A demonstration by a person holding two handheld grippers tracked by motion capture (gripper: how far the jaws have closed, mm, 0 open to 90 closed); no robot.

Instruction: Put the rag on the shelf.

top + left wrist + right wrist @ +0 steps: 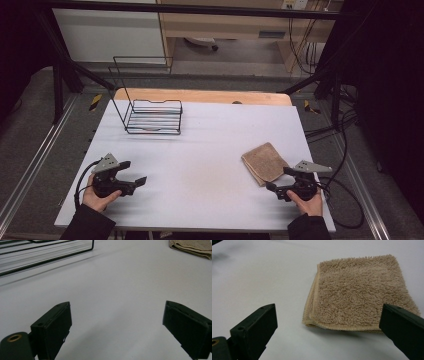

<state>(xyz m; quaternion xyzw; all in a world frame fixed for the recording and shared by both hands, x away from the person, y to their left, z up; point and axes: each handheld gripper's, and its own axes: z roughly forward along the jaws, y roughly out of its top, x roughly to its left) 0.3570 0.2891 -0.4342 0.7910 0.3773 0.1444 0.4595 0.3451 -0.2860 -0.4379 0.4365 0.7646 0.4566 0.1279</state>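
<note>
On the left of the white worktop [200,165], a person's hand holds the left tool [136,172], its jaws standing wide apart with nothing between them, low over bare surface. Farther back sits a black wire rack [152,117], apart from everything else. Toward the right lies a folded tan towel [265,162], flat on the worktop near its right edge. Just beside the towel's near corner hovers the right tool [279,179], jaws also apart and empty; seen from its own camera, the towel [359,292] lies directly ahead between the jaw lines.

The likely trouble is with the towel (it is soft and layered): a pinch at the edge may catch only the top fold, so the cloth could unfold or drag as it lifts. A shallow bite could also slip off the fluffy pile, and a low approach may push the towel away.
</note>
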